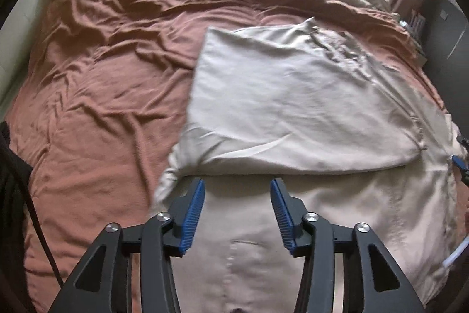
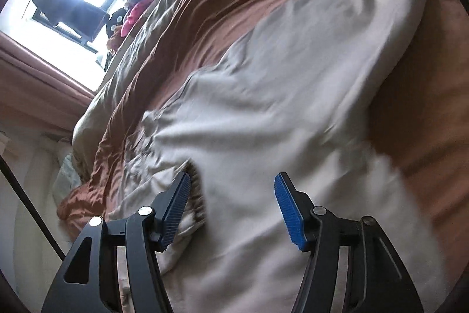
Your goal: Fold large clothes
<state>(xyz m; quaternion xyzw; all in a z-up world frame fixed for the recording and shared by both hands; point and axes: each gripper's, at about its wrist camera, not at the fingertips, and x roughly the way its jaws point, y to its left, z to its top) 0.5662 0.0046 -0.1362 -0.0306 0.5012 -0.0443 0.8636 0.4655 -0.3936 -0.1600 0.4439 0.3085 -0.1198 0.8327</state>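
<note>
Cream cloth, a large garment [image 1: 293,107], lay on the rust-brown bed cover [image 1: 102,78], its far part already folded back over the near part. From the left wrist, the left gripper [image 1: 237,213] hung above the near part, jaws apart and empty. From the right wrist, the right gripper [image 2: 231,210] was over the same garment [image 2: 278,93], also parted, holding nothing. One fold seemed finished; the next move would need fresh grips on an edge
</note>
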